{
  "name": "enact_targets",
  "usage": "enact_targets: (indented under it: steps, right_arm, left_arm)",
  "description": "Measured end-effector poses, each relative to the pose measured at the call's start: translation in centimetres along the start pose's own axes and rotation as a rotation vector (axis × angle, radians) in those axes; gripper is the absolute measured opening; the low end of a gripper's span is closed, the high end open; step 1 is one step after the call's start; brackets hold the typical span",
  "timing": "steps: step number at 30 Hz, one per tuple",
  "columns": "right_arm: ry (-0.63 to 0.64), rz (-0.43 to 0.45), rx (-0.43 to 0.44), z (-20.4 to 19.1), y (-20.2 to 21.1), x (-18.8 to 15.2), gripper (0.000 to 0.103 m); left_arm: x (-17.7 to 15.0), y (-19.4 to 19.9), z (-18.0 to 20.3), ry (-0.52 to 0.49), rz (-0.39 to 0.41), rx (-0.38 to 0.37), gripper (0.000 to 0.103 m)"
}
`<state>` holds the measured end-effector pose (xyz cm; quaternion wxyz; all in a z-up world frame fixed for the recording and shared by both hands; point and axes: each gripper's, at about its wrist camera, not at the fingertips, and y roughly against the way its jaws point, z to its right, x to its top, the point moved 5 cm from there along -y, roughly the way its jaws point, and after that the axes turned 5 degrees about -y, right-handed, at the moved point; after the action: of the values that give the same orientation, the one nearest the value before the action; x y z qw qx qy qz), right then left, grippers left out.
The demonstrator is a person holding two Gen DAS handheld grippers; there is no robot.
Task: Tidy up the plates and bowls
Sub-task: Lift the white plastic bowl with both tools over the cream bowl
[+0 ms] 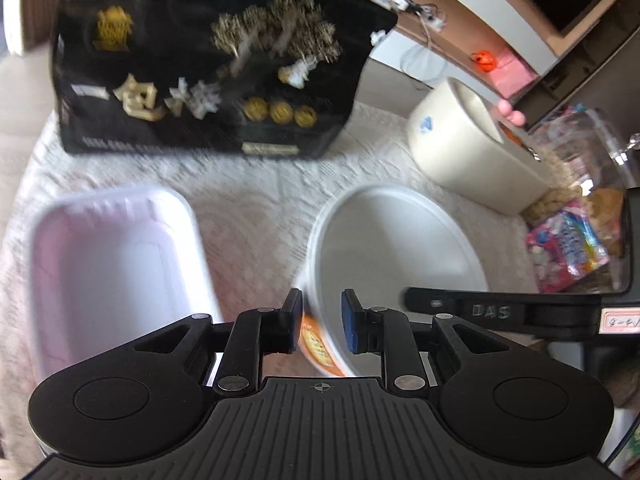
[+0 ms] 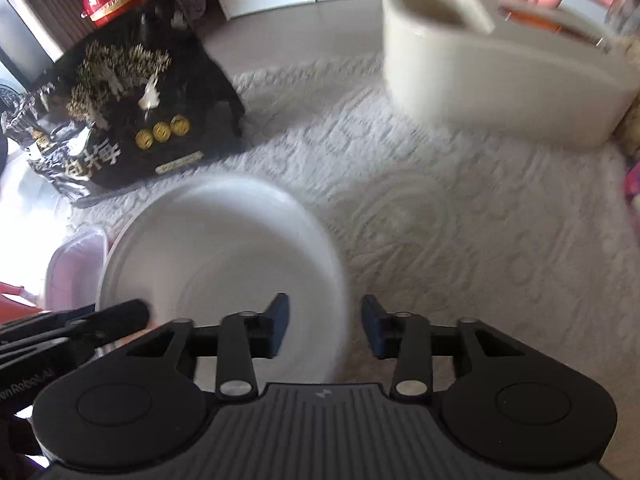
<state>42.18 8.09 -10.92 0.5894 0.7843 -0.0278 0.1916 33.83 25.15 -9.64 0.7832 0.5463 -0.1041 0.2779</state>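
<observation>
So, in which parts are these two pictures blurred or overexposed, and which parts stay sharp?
Left wrist view: the black bag and the pale tray smear with motion; the left gripper stays sharp. Right wrist view: the white bowl and cream container are blurred, glare washes out the left edge, and the right gripper stays crisp. Both views bend straight lines.

The left gripper (image 1: 320, 322) sits low in the frame's centre, jaws narrowly parted. The right gripper (image 2: 325, 326) (also bottom centre) has jaws wider apart.
</observation>
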Motion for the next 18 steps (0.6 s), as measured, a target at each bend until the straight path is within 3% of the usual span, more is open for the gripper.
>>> enact_targets:
  steps: [5,10,14,18]
  right_arm:
    - [0.074,0.056,-0.027,-1.6,1.6,-0.9,0.028]
    - [0.088,0.103,-0.004,-1.1,6.8,-2.0,0.028]
    - [0.106,0.141,0.028,1.0,11.9,-3.6,0.028]
    - [0.099,0.197,0.031,5.0,16.5,-5.3,0.029]
  left_arm:
    - [-0.3,1.8,1.3,-0.023,0.005,-0.008,0.027]
    - [-1.3,6.1,5.2,-0.078,0.018,-0.042,0.026]
    - [-3.2,9.3,10.1,-0.149,0.038,-0.078,0.026]
    - [-5.5,9.4,15.4,-0.206,-0.035,-0.121,0.026]
